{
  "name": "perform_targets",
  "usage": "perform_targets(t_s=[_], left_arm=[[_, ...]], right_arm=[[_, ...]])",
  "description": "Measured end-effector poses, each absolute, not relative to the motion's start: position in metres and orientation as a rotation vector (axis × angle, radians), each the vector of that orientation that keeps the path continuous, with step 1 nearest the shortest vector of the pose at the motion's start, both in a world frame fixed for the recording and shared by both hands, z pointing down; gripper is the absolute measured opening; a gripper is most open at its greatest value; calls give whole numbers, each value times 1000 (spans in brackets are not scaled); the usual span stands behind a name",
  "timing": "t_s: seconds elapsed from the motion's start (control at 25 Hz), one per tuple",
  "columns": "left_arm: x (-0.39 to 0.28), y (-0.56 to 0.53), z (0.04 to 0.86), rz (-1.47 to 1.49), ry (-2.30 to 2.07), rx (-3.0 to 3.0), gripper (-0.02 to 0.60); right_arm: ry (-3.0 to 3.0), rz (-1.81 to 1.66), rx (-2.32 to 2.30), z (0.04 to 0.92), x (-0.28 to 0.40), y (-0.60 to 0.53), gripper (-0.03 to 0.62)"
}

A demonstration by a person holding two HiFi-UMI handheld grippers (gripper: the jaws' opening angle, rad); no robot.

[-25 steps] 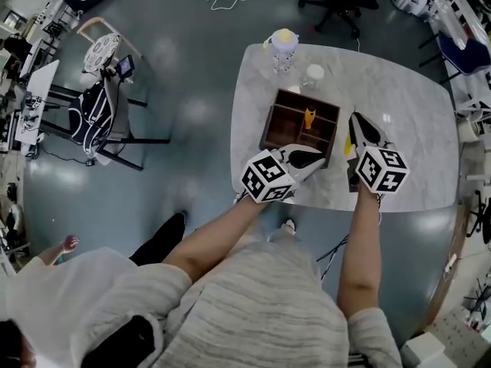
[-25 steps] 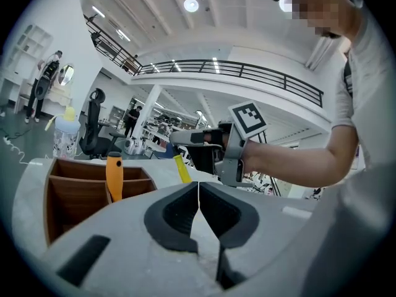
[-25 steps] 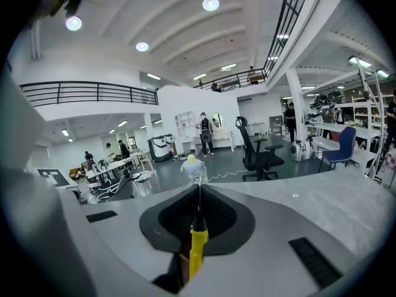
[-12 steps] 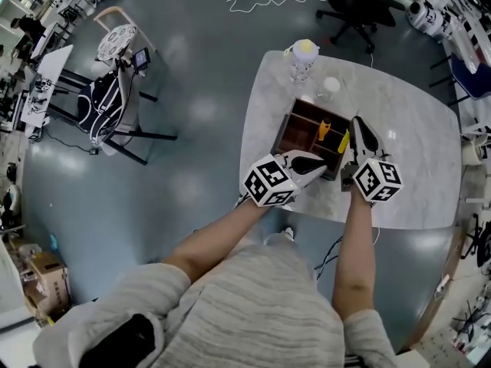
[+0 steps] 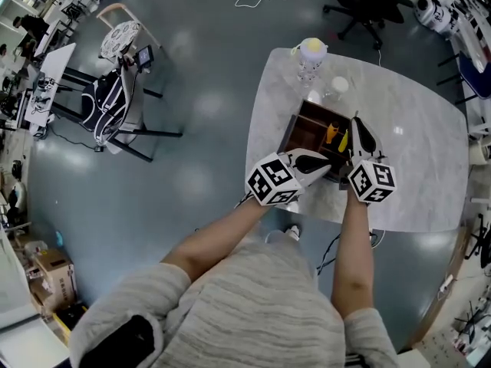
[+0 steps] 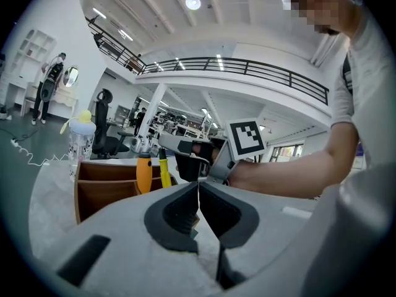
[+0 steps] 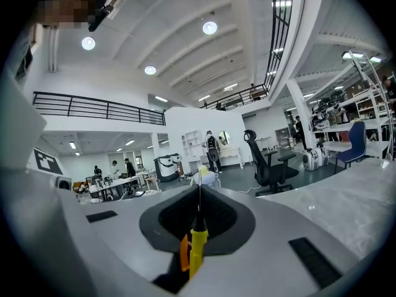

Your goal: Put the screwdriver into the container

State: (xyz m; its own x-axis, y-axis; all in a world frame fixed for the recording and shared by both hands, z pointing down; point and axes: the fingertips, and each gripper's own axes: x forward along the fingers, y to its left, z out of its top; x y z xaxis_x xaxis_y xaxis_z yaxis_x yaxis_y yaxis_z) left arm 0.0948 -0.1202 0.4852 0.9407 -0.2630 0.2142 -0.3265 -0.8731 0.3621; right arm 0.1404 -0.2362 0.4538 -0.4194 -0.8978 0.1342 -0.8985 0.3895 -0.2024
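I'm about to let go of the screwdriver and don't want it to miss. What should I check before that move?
1. Right tool shut on the screwdriver: ok.
2. Screwdriver over the container: ok.
3. Screwdriver clear of the orange item inside: cannot tell.
4. Screwdriver tip down on the container floor: cannot tell.
5. Left tool shut, empty, beside the container: ok.

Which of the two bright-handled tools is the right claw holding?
The yellow-handled screwdriver, pinched in the shut right claw. The orange-handled tool stands ungripped in the wooden container.
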Motion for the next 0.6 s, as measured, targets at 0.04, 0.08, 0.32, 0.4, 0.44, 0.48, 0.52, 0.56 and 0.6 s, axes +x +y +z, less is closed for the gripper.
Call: perform_targets(t_s=[0.04,0.08,0.32,0.4,0.44,0.48,0.52,0.56,0.6], left_arm=[[95,-121,486,226,-425,2694,20],[94,-122,487,230,-423,2693,20],[97,-129,490,247,-410,2691,20],[97,-130,489,249,-406,2693,20],[98,-130,488,249,-404,2694,20],[98,-130,488,249,-401,2694,20],[99,-131,487,249,-398,2694,20],[100,-131,487,250,-395,2694,20],[101,-131,487,250,-391,2694,20]], right_arm=[[-2613,386,1693,456,141,-237,20],[-2611,390,1695,458,141,-238,20],[-2598,435,1689,470,141,-238,20],[-2589,451,1683,472,140,-236,20],[-2583,456,1676,473,140,-234,20],[-2574,457,1667,475,139,-231,20],[-2563,454,1657,476,137,-229,20],[-2547,449,1647,478,137,-227,20],[-2527,444,1640,480,137,-225,20]])
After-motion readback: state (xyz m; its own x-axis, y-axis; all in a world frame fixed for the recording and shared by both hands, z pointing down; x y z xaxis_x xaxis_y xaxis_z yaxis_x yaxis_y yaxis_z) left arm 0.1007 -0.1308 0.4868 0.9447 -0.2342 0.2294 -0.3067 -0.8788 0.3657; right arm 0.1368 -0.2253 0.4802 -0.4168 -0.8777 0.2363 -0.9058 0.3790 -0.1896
